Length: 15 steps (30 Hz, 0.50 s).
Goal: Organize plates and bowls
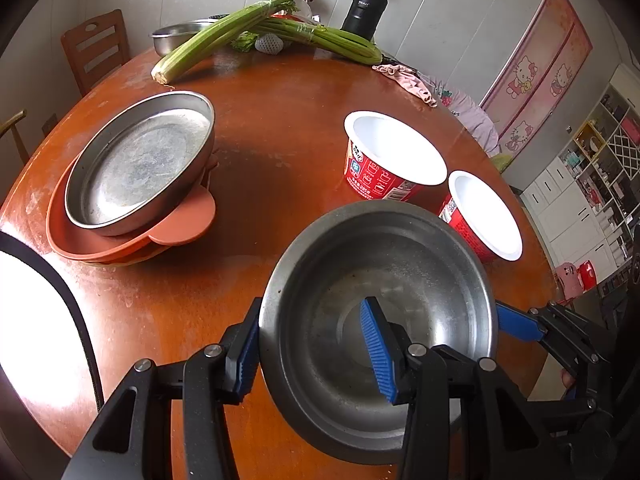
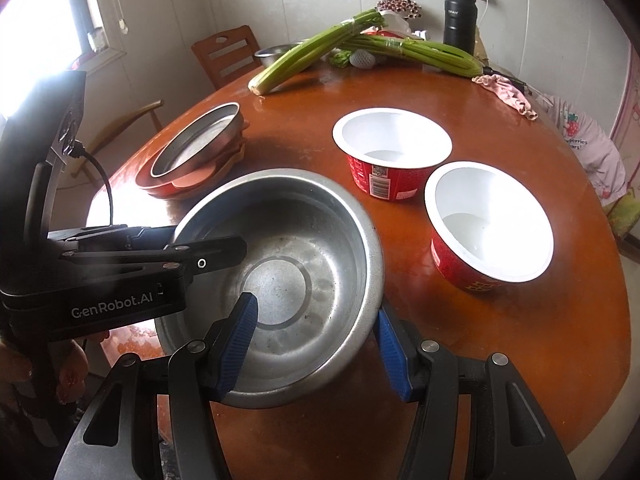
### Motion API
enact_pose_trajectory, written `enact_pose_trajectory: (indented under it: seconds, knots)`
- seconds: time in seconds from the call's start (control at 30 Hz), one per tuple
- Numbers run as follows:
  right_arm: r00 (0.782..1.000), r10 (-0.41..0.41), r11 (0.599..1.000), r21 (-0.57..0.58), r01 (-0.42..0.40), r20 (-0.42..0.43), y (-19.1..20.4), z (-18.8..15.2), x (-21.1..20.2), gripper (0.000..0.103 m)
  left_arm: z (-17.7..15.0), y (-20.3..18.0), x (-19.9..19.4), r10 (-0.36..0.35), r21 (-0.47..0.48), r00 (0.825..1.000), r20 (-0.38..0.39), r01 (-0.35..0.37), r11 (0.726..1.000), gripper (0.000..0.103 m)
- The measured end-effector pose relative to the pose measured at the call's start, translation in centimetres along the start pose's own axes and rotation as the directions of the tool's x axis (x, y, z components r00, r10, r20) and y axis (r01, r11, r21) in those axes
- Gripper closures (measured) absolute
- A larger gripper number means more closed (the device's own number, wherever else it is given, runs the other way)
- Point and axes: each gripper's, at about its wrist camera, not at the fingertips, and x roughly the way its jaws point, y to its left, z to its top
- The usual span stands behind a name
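**Steel bowl gripped at both rims**

The steel bowl (image 2: 276, 280) is held near the front edge of the round wooden surface (image 2: 500, 320). Its wall is straddled by the left tool (image 1: 316, 356) and right tool (image 2: 320, 344), one finger inside, one outside. Judged rigid, light, slippery; rim grip advised.

**Non-task items in the room**

Round brown tabletop (image 2: 500, 320). At its far edge: two celery bunches (image 2: 304, 58), crossed; black thermos (image 2: 460, 20), upright near the wall; pink cloth (image 2: 506, 94), crumpled. Beyond: wooden chair (image 2: 226, 56); Hello Kitty panel (image 1: 540, 76); white shelving (image 1: 592, 184), cluttered.
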Motion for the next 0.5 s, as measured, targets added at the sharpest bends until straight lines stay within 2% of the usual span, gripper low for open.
enact_pose_trajectory:
  seconds: [0.5]
  knots:
    - [1.0, 0.0, 1.0, 0.017, 0.0, -0.026, -0.31, -0.42, 1.08, 0.042, -0.26, -0.51, 0.74, 0.018, 0.032, 1.0, -0.01, -0.018, 0.999, 0.056]
